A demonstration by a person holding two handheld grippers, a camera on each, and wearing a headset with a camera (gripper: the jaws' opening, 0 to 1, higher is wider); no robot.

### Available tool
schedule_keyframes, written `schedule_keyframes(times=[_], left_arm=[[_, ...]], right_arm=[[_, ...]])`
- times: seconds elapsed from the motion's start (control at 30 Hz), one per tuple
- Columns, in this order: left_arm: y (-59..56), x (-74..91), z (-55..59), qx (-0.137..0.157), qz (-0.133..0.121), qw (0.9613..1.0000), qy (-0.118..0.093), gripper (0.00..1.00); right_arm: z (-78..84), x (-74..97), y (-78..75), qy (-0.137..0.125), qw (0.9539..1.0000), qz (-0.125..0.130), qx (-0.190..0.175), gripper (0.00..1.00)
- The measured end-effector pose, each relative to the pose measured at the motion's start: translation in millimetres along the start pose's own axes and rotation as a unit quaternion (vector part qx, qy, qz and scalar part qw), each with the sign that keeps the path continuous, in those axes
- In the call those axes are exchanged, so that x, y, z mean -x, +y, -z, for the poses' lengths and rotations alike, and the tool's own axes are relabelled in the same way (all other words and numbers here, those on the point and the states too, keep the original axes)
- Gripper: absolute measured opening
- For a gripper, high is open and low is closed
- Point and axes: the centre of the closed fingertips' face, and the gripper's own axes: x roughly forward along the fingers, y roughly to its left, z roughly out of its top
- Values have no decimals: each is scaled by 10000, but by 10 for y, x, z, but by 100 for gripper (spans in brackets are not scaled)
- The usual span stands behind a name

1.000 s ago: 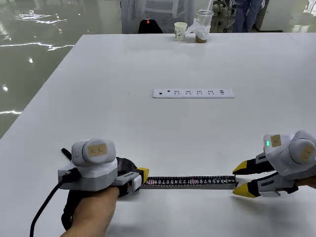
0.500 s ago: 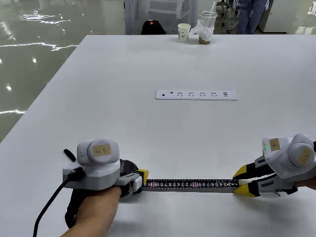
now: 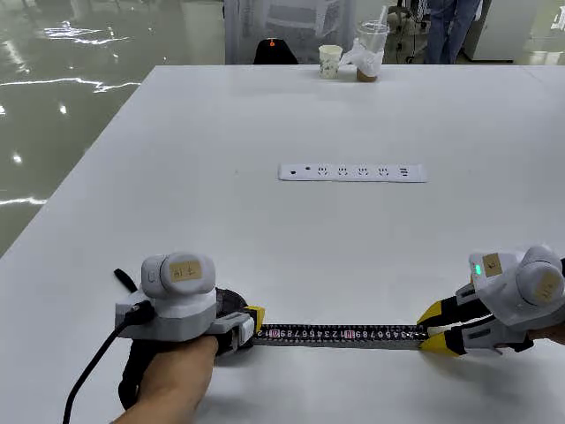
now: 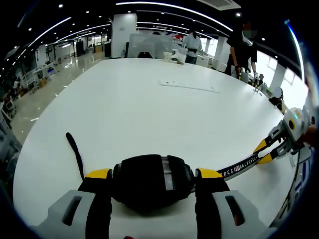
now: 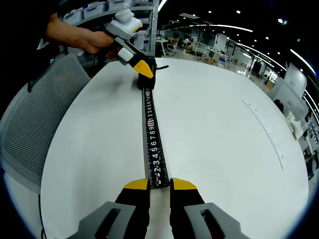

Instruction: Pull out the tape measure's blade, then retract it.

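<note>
On the white tabletop (image 3: pixel 265 132), everything in play sits on the near side of the white power strip (image 3: pixel 353 172), well apart from it.

Farthest left of the strip, a short black strap (image 3: pixel 124 279) lies flat on the surface. Just beside it is the left gripper (image 3: pixel 252 318), with a hand (image 3: pixel 172 375) around its handle and a black cable (image 3: pixel 88 380) trailing toward the near edge. Its yellow-tipped jaws are clamped on the black body of the tape measure (image 3: pixel 231 299). The left gripper view shows the case squeezed between the two jaws, one on each flank.

From the case the blade (image 3: pixel 340 334) runs out flat along the tabletop, roughly parallel to the power strip, its numbers facing up. It passes below the strip's whole length and ends beyond the strip's right end.

There the right gripper (image 3: pixel 428 331) meets it. In the right gripper view the jaws are closed in on the blade's free end, one yellow tip at each edge, and the blade stretches straight away to the case.

On the far side of the power strip, near the tabletop's back edge, stand a paper cup (image 3: pixel 329 59) and a clear plastic cup (image 3: pixel 371 40).
</note>
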Motion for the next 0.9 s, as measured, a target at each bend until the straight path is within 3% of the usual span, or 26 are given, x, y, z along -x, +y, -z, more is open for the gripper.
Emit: schedule_keyframes(times=[0.53,0.9], left_arm=[[10,-27,15,-49,-112,9999,26,64],[9,-35,33,-118,-130,9996,224,62]], right_arm=[[-1,0,0,36,10000,25,-7,10],[8,-4,-6,60,10000,40,-4,10]])
